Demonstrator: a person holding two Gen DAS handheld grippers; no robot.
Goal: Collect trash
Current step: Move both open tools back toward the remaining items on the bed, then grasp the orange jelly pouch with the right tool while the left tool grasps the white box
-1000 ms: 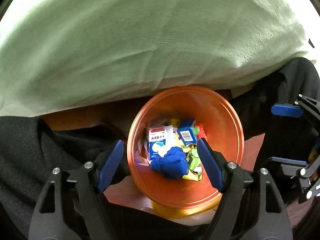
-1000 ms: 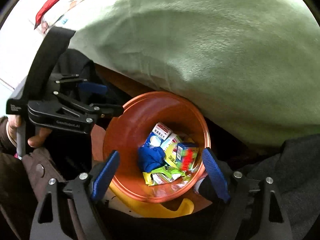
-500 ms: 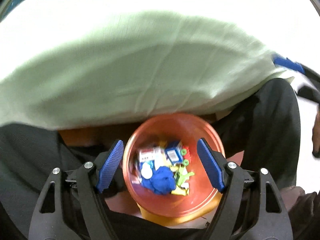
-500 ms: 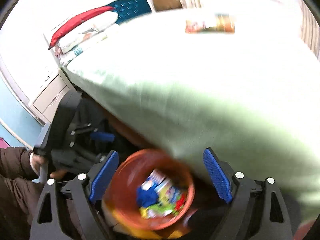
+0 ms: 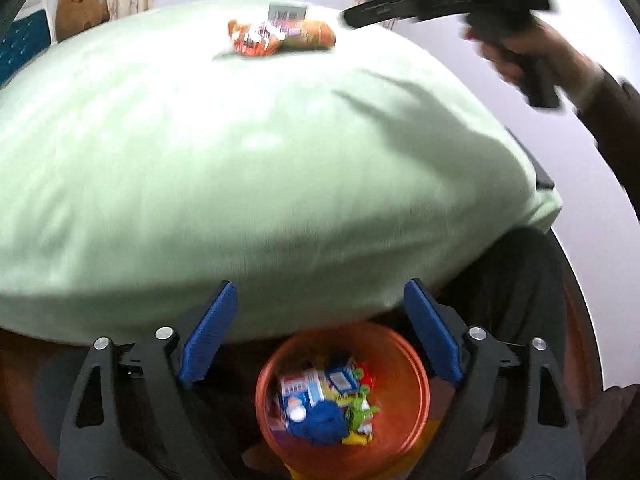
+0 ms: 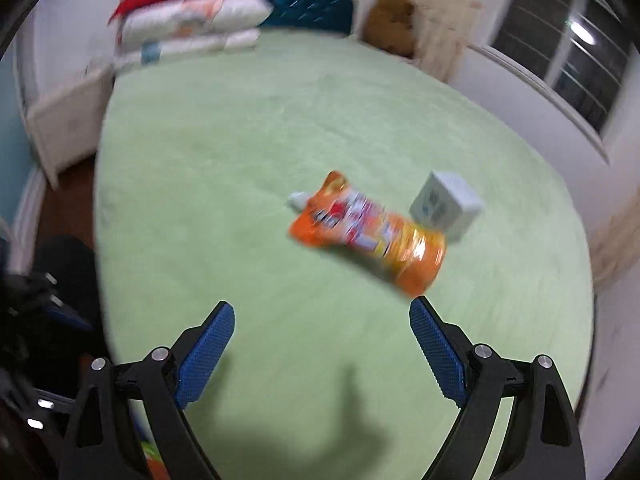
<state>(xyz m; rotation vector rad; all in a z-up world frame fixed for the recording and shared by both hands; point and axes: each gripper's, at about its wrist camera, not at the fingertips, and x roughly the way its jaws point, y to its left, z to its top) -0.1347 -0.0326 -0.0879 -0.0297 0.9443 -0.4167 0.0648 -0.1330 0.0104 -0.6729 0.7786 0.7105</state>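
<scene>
Both grippers have swung up from the bin since a second ago, so the green bed [image 6: 320,128] now fills each view rather than the bucket. Largest after it are the stacked pillows [image 6: 188,24] at the far left and a brown teddy bear [image 6: 390,24] at the far edge. Below the bed's near edge stands the orange bin [image 5: 404,364], with cartons, wrappers and a blue wad inside. On the bed lies an orange snack bag [image 6: 368,236], with a small white box [image 6: 446,204] just beside its right end. Held empty with jaws spread wide, the right gripper [image 6: 322,344] hovers near the bag; the left gripper [image 5: 316,340], equally wide and empty, hangs above the bin.
</scene>
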